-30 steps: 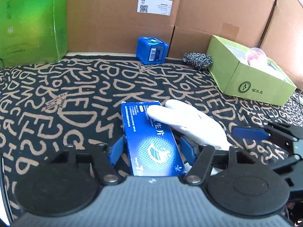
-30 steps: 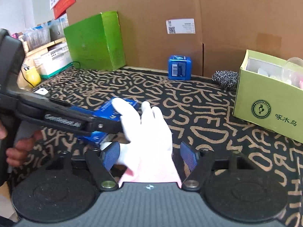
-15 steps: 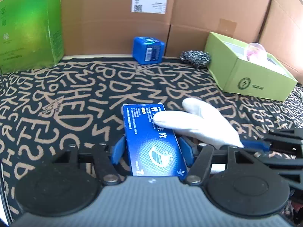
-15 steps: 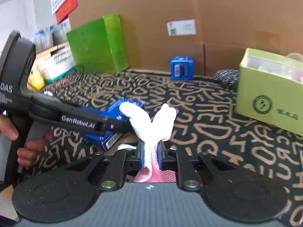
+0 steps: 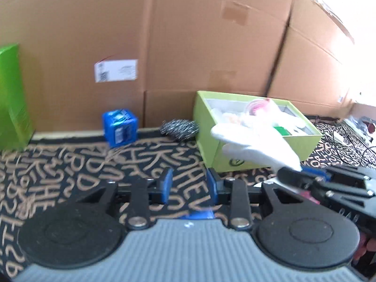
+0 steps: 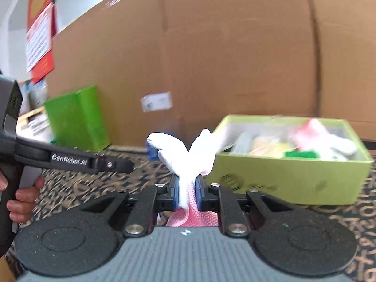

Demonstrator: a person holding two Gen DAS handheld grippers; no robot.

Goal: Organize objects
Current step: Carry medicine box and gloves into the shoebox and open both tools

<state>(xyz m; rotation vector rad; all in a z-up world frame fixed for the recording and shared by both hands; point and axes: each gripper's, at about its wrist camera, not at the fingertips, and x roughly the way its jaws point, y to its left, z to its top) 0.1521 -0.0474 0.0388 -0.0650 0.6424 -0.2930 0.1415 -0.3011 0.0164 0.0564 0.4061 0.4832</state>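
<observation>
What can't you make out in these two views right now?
- Flat blue box: left wrist view, only a sliver shows; the camera body hides the rest.
- Contents of the green box: right wrist view, motion blur smears them.
- Small blue cube: right wrist view, mostly hidden behind the white glove.

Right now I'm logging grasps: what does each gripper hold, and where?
The right gripper pinches the white glove below its spread fingers. The left gripper, jaws closing, has nothing between them.
</observation>
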